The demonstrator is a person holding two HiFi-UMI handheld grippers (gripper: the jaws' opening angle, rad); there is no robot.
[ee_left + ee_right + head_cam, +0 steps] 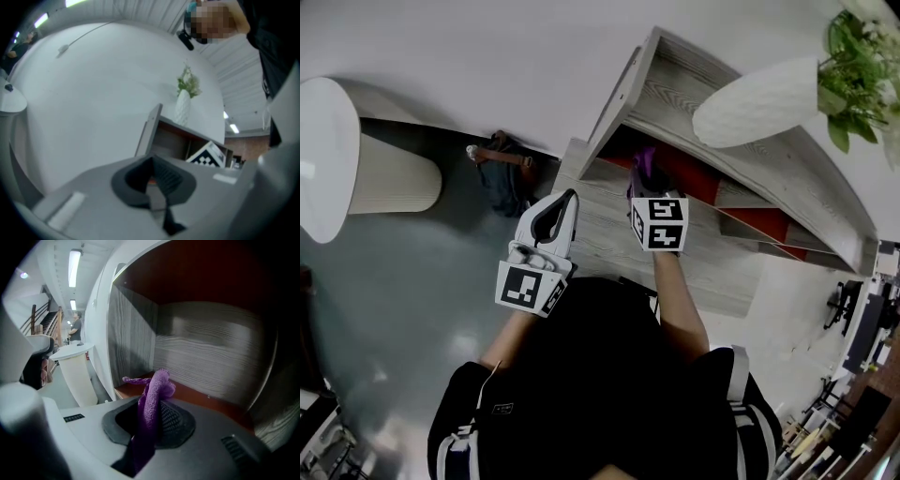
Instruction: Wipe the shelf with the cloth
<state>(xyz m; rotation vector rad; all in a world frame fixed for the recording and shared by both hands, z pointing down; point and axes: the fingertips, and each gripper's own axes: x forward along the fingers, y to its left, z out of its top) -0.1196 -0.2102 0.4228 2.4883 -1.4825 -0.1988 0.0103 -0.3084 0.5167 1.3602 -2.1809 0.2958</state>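
at the left-hand end of the grey wooden shelf (675, 94), the right gripper (641, 180) reaches into the compartment under the top board, its marker cube facing up toward the head camera. its fingers are pinching the purple cloth (154, 399), which stands up between them as a crumpled bunch with a loose tip curling to the left. the cloth (645, 165) is inside that end compartment, over its red-brown floor board (201, 397) and near the grey side wall (131, 338); whether it is touching the board cannot be told. from the right gripper (149, 427) view, the grey grained back panel fills the space behind the cloth.

the left gripper (565, 204) is held just in front of the shelf, to the left of the right one and well clear of the cloth. the left gripper (157, 194) has its fingers pressed together with nothing between them.

on the top board stands a white ribbed vase (750, 103) with a green plant (858, 75). a white round stand (337, 155) is on the floor well to the left, and a dark bag (506, 178) lies against the wall beside the shelf.
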